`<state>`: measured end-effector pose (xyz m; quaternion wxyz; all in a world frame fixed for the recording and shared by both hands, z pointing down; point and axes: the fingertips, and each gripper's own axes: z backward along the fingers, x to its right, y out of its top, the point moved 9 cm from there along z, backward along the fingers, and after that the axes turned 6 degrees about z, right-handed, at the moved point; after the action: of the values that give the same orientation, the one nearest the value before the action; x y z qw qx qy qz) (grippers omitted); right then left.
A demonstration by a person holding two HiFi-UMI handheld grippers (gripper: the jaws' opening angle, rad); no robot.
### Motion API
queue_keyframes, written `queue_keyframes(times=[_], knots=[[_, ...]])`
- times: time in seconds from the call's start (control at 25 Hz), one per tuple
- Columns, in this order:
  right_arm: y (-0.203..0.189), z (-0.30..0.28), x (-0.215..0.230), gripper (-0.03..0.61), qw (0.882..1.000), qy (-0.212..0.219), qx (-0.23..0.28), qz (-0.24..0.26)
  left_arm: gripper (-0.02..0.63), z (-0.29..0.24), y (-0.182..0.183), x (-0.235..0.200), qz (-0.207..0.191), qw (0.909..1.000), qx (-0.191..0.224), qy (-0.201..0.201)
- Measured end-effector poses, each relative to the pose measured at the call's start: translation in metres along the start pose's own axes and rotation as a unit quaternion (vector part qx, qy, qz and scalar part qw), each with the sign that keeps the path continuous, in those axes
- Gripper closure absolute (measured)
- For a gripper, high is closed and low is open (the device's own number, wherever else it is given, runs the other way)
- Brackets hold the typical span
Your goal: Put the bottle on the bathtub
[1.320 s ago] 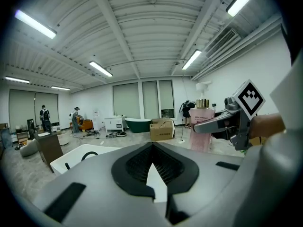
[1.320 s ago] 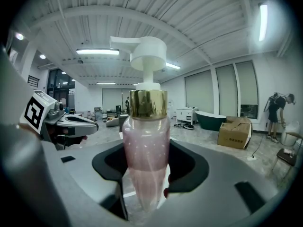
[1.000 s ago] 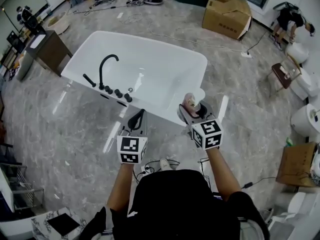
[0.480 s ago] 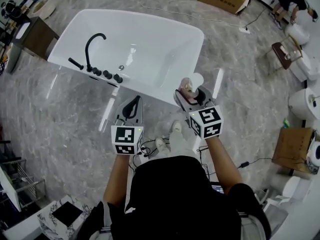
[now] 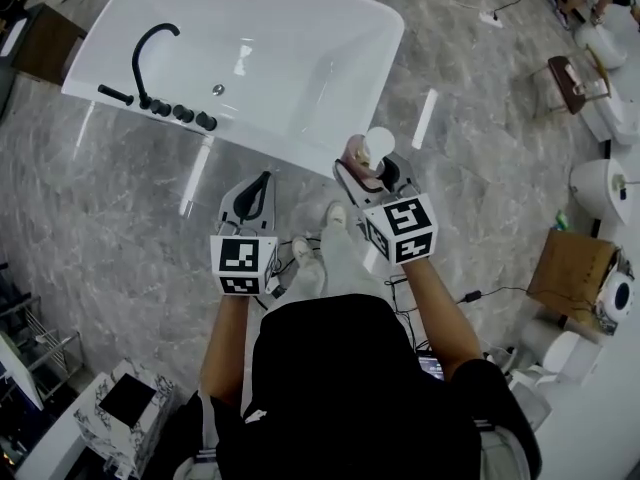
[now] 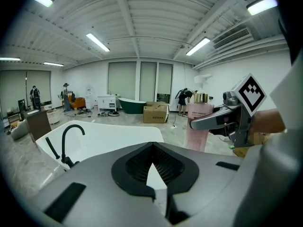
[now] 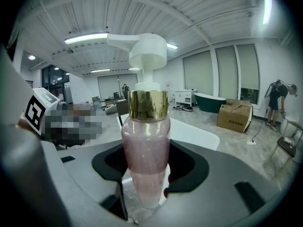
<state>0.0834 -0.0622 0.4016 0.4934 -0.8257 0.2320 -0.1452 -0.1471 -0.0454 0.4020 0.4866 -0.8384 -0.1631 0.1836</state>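
The white bathtub (image 5: 300, 58) lies ahead of the person on the grey marbled floor, its black faucet (image 6: 63, 143) rising from the near rim at the left. The right gripper (image 5: 368, 173) is clamped on the pink pump bottle (image 7: 144, 160), jaws pressing its lower body from both sides and holding it upright in the air by the tub's near right corner. From the steep head view it seems to sit just short of the rim, though I cannot be sure it is not already over it. The left gripper (image 5: 255, 193) is held low to the left, jaws together on nothing, well apart from the bottle. To finish well, carry the bottle forward until its base is over a flat stretch of rim, away from the faucet, keep it vertical, lower it until it rests fully on the ledge, and only then ease the jaws apart. The tall white pump head (image 5: 379, 143) makes it top-heavy, so a tilted release risks a topple into the tub.
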Motion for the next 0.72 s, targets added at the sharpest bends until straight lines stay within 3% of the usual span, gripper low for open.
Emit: queue_keyframes(times=[0.72], knots=[[-0.089, -0.084, 0.043, 0.342, 0.997, 0.021, -0.068, -0.025, 0.601, -0.084, -0.085, -0.013, 0.046, 0.9962, -0.073, 0.012]])
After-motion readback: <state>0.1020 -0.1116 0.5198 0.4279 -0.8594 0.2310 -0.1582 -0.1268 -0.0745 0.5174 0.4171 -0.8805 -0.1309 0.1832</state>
